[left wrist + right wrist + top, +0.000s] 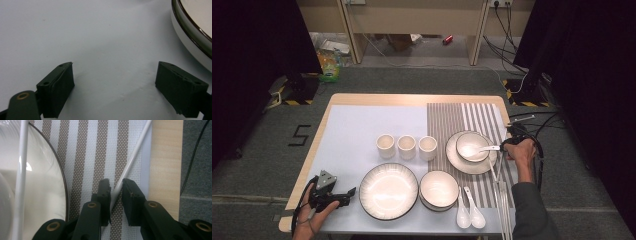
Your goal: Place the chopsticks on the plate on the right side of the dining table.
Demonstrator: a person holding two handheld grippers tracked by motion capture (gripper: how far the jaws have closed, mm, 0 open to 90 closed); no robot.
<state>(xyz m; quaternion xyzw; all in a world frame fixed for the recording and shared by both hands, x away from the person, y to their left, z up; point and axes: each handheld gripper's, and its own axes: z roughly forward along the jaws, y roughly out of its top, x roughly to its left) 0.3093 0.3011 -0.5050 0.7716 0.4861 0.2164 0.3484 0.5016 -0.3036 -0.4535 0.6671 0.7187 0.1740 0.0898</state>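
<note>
On the tabletop [347, 130] one place setting looks laid, while the right gripper [116, 187] pinches a white chopstick [133, 153] not yet placed, and the left gripper [115, 82] gapes empty.

The only readable sign was a black numeral 5 [300, 135] marked on the grey floor [257, 155] left of the table.

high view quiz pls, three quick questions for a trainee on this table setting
1. How many cups stand in the row behind the big plate?
2. True or false: the left gripper is closed on a spoon.
3. What lies between the jaws of the right gripper? A) a white chopstick B) a spoon C) a cup

Key: 1. three. 2. false, its jaws stand wide open with nothing between them. 3. A.
</note>
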